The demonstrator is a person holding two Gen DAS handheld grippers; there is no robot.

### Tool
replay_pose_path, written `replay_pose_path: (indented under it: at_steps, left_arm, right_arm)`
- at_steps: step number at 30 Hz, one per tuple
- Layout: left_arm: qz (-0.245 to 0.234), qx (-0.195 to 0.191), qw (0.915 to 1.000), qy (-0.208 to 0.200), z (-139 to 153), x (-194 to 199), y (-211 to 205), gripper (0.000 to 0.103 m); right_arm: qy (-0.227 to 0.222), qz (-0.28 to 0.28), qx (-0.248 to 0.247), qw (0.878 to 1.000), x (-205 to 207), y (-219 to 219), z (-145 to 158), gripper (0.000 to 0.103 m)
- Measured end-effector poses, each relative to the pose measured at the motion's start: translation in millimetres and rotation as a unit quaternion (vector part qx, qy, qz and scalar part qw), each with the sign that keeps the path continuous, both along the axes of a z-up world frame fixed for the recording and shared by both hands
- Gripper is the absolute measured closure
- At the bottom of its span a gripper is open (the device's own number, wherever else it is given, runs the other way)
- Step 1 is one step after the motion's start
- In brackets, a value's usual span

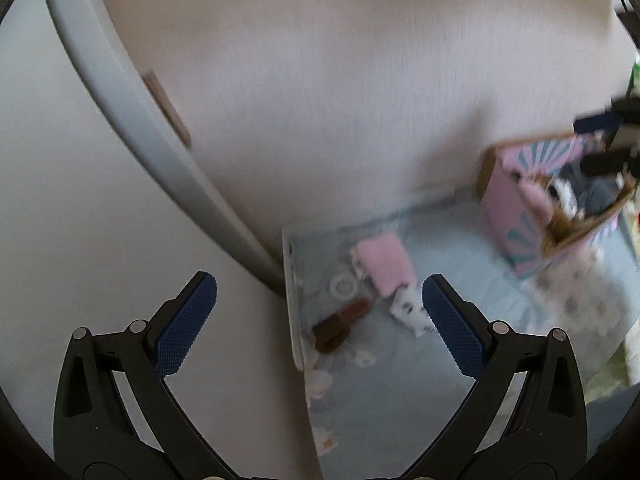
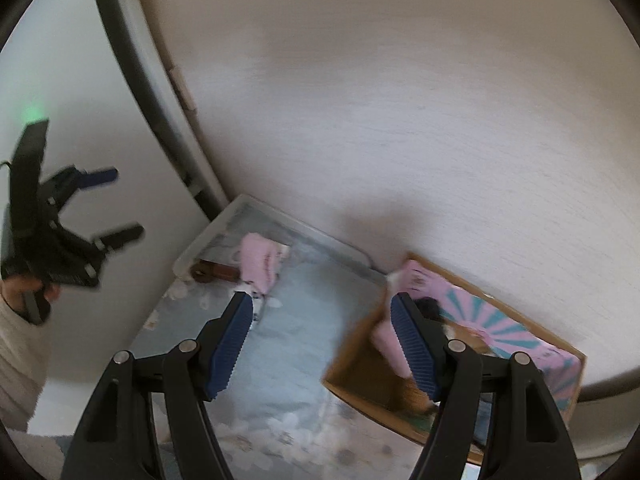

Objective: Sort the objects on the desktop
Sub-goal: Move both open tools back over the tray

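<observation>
Both grippers' jaws spread empty above a soft pink pouch (image 1: 384, 264) (blurred) beside a brown tube (image 1: 340, 320).

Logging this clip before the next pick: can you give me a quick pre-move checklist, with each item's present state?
1. Left gripper open, holding nothing: ok.
2. Right gripper open, holding nothing: ok.
3. Pink item on the blue mat, free to grasp: ok.
4. Brown item reachable beside the mat's edge: ok.
5. Pink box open on top: ok.
6. Image sharp enough to aim: not ok, blurred.
</observation>
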State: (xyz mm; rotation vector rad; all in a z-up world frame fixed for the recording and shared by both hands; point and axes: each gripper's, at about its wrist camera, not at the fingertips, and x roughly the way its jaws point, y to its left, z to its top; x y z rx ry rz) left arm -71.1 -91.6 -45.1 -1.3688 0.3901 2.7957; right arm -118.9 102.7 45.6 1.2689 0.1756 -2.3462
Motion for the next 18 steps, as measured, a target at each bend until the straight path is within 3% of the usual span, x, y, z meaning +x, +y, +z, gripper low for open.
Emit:
replay_pose_path:
  at_steps: [7, 12, 18]
  left_arm:
    - [0.004, -0.022, 0.9994, -0.024, -67.6, 10.2, -4.3, 0.007]
    - [0.072, -0.01, 0.9974, -0.003, -105.9, 20.6, -6.8, 0.007]
    - [0.15, 0.006, 0.9883, 0.029, -131.9, 28.9, -14.1, 0.01]
  right_arm:
    - [-0.045, 0.028, -0.009, 0.999, -22.1, -46.7, -42.3, 0.035]
    - [-0.063, 0.021, -0.014, 0.998, -38.0, -79.5, -81.3, 0.035]
    - [-0.082, 0.004, -0.025, 0.996, -53.5, -108.0, -121.8, 0.035]
